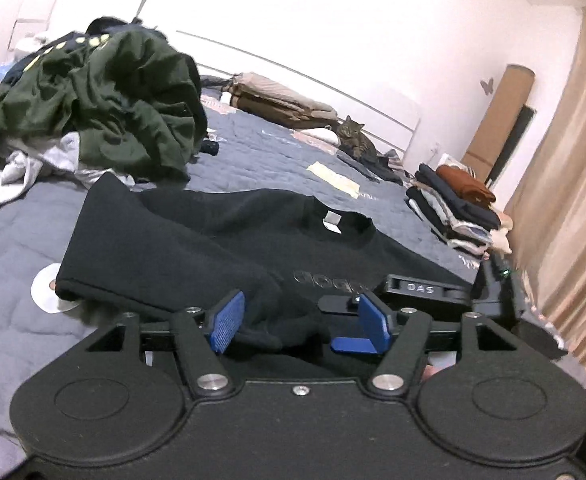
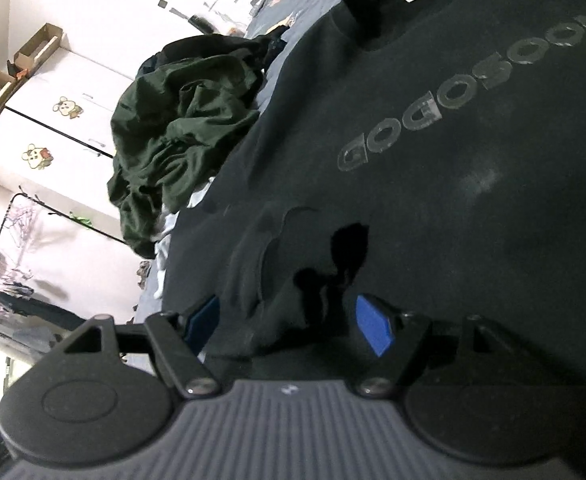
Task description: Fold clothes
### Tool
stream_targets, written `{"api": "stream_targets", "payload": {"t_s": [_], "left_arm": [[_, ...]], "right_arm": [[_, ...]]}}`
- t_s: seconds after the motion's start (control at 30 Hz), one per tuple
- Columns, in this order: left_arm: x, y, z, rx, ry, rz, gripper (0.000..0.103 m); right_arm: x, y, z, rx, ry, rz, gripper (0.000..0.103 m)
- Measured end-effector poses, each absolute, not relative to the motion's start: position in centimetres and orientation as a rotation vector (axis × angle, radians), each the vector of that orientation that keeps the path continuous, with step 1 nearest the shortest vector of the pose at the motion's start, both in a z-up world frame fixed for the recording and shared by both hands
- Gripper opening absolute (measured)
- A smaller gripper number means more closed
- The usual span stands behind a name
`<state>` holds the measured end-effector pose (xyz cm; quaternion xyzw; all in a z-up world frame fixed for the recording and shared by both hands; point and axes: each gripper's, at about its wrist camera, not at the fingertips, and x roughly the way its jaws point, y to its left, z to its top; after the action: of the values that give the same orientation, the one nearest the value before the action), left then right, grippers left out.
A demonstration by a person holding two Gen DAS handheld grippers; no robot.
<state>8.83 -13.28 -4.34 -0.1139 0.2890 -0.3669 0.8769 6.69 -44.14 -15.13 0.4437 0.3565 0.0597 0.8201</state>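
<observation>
Found the black sweatshirt point(image 1: 221, 232) spread front-up on the grey quilted bed point(image 1: 13, 240), close to its near edge, neck opening and white label point(image 1: 332, 218) turned toward the far edge. Noted one sleeve point(image 1: 133, 248) folded in across the body, its end bunched up right in front of the left claw point(image 1: 299, 322). Saw that claw released: blue pads well apart, the bunched cuff lying between them, neither pad visibly pressing it, though the cloth came very near the left-hand pad.

Saw the right claw point(image 2: 287, 328) released too, hovering low over the sweatshirt's chest just below the grey lettering point(image 2: 473, 88), with wrinkled black cloth under the gap and nothing pinched. Could not tell whether its pads brushed the fabric.

Noted the rest of the bed's load as well: a loose heap of dark green clothes point(image 1: 105, 96) over some white ones toward the far left corner, and a stack of folded clothes point(image 1: 457, 204) at the right edge. Spotted a tabby cat point(image 1: 355, 138) lying near the far edge, by the wall.
</observation>
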Motion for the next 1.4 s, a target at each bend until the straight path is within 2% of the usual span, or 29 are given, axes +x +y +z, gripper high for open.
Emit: {"api": "stream_targets", "payload": {"t_s": [0.23,0.27,0.3,0.33,0.4,0.43,0.63,0.93,1.07,1.2,1.4], "left_arm": [[10.9,-11.7,-4.7,-0.353,0.632,-0.743,0.063],[11.2,-11.6,-4.7,-0.362,0.635,-0.733,0.063],[11.4,-11.5,-4.7,-0.368,0.633,-0.727,0.063],[11.5,-11.4,-4.5,-0.375,0.628,-0.728,0.063],[11.9,-11.2,-4.3,-0.387,0.621,-0.732,0.063],[12.1,-11.1,-4.3,-0.392,0.619,-0.734,0.063],[12.9,-10.9,-4.3,-0.416,0.622,-0.728,0.063],[12.9,-11.6,-4.6,-0.385,0.628,-0.747,0.063],[13.0,-12.6,-5.2,-0.340,0.645,-0.750,0.063],[12.9,-14.4,-5.8,-0.228,0.639,-0.737,0.063],[11.8,-18.5,-7.2,0.187,0.504,-0.705,0.063]], "right_arm": [[10.4,-44.4,-16.1,0.937,0.750,0.057,0.073],[10.7,-44.3,-16.1,0.932,0.750,0.047,0.066],[10.9,-44.3,-16.0,0.926,0.752,0.036,0.044],[11.1,-44.2,-16.0,0.920,0.754,0.025,0.032],[11.3,-44.2,-15.9,0.928,0.758,0.016,0.017],[11.2,-44.3,-15.6,0.929,0.747,0.019,0.014],[9.7,-47.1,-11.1,0.927,0.588,-0.009,0.012],[7.5,-59.8,-2.5,0.773,0.458,-0.267,0.012],[6.3,-65.4,-3.2,0.741,0.514,-0.437,0.012],[6.6,-68.1,-7.2,0.706,0.645,-0.491,0.014],[7.0,-68.8,-11.6,0.689,0.644,-0.554,0.017]]}}
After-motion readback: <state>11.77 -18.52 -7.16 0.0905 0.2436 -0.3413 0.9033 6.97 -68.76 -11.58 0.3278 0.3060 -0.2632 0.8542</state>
